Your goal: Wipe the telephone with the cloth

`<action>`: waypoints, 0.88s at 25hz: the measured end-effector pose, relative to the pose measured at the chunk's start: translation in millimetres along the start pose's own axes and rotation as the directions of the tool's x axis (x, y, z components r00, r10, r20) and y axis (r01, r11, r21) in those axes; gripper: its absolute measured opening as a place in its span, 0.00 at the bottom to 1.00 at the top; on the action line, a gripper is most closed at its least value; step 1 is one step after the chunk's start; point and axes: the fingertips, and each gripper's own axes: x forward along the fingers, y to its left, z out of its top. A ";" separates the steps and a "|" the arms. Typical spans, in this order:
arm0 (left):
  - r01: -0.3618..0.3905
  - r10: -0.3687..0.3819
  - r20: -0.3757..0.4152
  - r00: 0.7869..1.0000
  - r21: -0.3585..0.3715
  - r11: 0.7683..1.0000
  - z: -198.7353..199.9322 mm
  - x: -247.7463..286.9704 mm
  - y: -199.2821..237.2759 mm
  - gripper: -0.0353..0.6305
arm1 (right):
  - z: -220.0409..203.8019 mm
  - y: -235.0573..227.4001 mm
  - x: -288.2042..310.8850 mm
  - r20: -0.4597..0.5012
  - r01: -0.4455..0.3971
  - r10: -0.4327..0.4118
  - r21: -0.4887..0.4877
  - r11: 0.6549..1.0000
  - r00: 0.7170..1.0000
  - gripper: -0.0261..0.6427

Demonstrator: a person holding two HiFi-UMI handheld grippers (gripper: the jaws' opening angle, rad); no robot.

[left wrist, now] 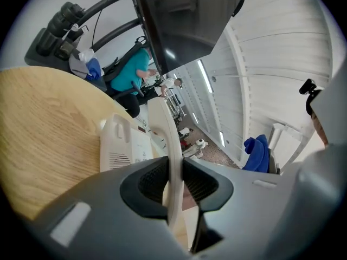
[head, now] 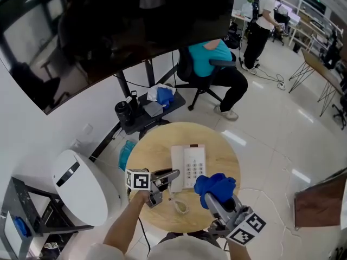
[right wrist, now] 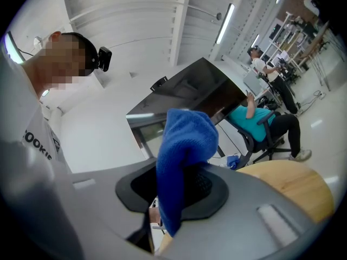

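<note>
A white telephone base [head: 191,166] lies in the middle of a round wooden table [head: 222,150]; the base [left wrist: 122,145] also shows in the left gripper view. My left gripper [head: 169,176] is shut on the white handset [left wrist: 169,145], held edge-on just off the base's left side. A coiled cord [head: 182,206] trails on the table below it. My right gripper [head: 211,197] is shut on a bunched blue cloth [head: 216,184], which hovers at the base's near right corner. The cloth [right wrist: 184,145] sticks up from the jaws.
A white rounded machine [head: 81,186] stands left of the table. Behind it a black stand [head: 146,110] carries bottles and blue rags under a large dark screen [head: 119,26]. A seated person in teal [head: 214,64] and a standing person [head: 260,26] are further off.
</note>
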 end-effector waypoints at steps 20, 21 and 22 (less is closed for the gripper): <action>-0.002 -0.002 -0.022 1.000 -0.171 0.985 -16.0 18.0 55.6 0.17 | -17.7 -16.0 18.0 -0.059 0.030 -0.028 0.035 0.999 0.998 0.18; -0.002 -0.002 -0.019 1.000 -0.175 0.985 -16.0 18.3 57.4 0.17 | -18.6 -16.6 18.7 -0.061 0.029 -0.027 0.037 0.999 0.998 0.18; -0.002 -0.001 -0.017 1.000 -0.179 0.984 -15.8 18.7 59.1 0.17 | -19.5 -17.0 19.4 -0.063 0.028 -0.026 0.039 0.999 0.998 0.18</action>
